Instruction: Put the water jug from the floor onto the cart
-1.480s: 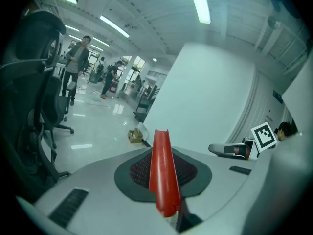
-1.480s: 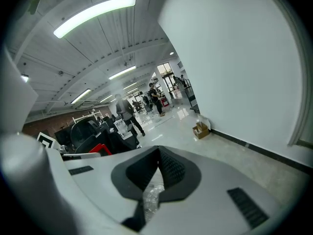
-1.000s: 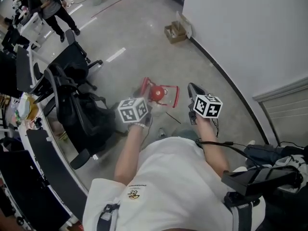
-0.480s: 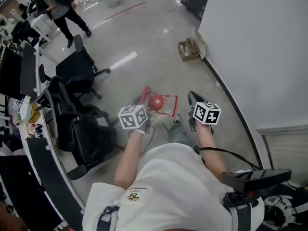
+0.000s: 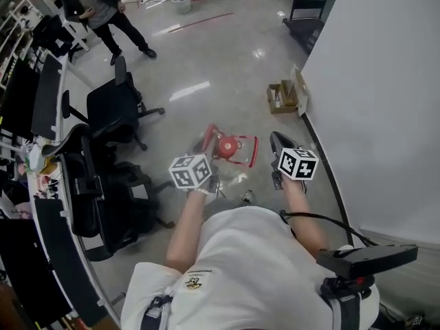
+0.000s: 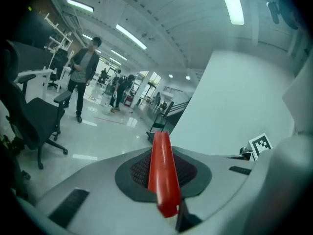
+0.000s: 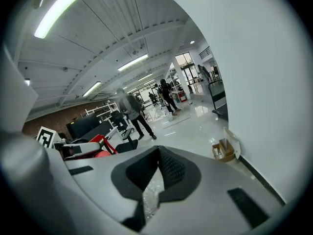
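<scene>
Water jug: the water jug (image 5: 227,146) hangs clear of the floor (image 5: 220,67), well short of the cart (image 5: 306,27). It is slung between both tools, probably because it is too broad and heavy for one.
Left tool: the left tool (image 6: 164,170) is clamped on the jug's red handle (image 6: 160,153), its jaws just now pinching a little tighter. The handle gives it a firm bar to carry by.
Right tool: the right tool (image 7: 155,175) is closed on a bit of clear plastic (image 7: 149,196) (likely the jug's, though I cannot tell which part), which steadies the far side of the load.
Cardboard box: the cardboard box (image 5: 282,98) lies on the floor between the jug and the cart, so it is something to steer round.
Step in hand: the carry towards the cart, as I judge it; the set-down is not yet done.
</scene>
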The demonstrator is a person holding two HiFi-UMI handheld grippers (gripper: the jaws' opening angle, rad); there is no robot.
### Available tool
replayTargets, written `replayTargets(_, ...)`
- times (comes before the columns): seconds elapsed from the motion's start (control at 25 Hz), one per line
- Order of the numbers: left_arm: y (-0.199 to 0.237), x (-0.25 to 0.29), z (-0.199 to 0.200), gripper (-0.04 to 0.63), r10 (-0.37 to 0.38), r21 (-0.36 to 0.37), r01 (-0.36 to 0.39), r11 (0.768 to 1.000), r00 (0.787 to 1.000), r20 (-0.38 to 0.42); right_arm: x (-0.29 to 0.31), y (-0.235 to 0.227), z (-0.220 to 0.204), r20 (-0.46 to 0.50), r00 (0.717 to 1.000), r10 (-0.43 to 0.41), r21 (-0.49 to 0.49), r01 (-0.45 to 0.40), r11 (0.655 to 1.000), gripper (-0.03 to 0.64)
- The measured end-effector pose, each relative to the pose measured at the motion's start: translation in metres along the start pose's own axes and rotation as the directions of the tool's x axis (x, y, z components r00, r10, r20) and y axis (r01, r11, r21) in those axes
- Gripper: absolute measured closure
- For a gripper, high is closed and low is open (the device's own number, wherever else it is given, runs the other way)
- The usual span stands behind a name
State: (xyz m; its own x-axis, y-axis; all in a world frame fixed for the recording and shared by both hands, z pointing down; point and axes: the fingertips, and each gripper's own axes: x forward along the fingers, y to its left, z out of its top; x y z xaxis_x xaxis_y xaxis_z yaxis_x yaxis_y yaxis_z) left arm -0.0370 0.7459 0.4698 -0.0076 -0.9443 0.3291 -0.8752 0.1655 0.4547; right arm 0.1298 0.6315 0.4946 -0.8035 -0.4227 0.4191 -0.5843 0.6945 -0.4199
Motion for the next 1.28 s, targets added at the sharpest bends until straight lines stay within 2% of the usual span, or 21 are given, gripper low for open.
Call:
replayTargets(0.2, -0.005, 0.062, 0.034, 0.546, -0.014, 0.038, 0.014, 0.999, 1.0, 0.002, 0.033, -0.037, 0.027, -0.003, 1.0, -0.01, 0.014, 0.01, 1.0, 0.601)
replayTargets(0.36, -0.007, 0.112, 0.056, 0.546, -0.026, 0.041, 0.026, 0.999, 1.0, -0.005, 0.057, -0.066, 0.046, -0.01, 1.0, -0.021, 0.038, 0.021, 0.999, 0.601)
replayTargets(0.68, 0.023, 0.211, 0.092, 0.546, -0.072, 0.027, 0.074, 0.997, 0.996, -0.052, 0.132, -0.111, 0.092, 0.006, 0.997, -0.074, 0.085, 0.073, 0.994, 0.601)
replayTargets(1.04, 0.069, 0.296, 0.163, 0.545, -0.119, 0.047, 0.123, 0.991, 0.989, -0.083, 0.252, -0.114, 0.179, 0.031, 0.995, -0.091, 0.083, 0.088, 0.993, 0.601)
replayTargets(1.28, 0.108, 0.345, 0.2, 0.546, -0.139, 0.067, 0.146, 0.987, 0.985, -0.099, 0.31, -0.116, 0.211, 0.041, 0.992, -0.121, 0.088, 0.118, 0.989, 0.601)
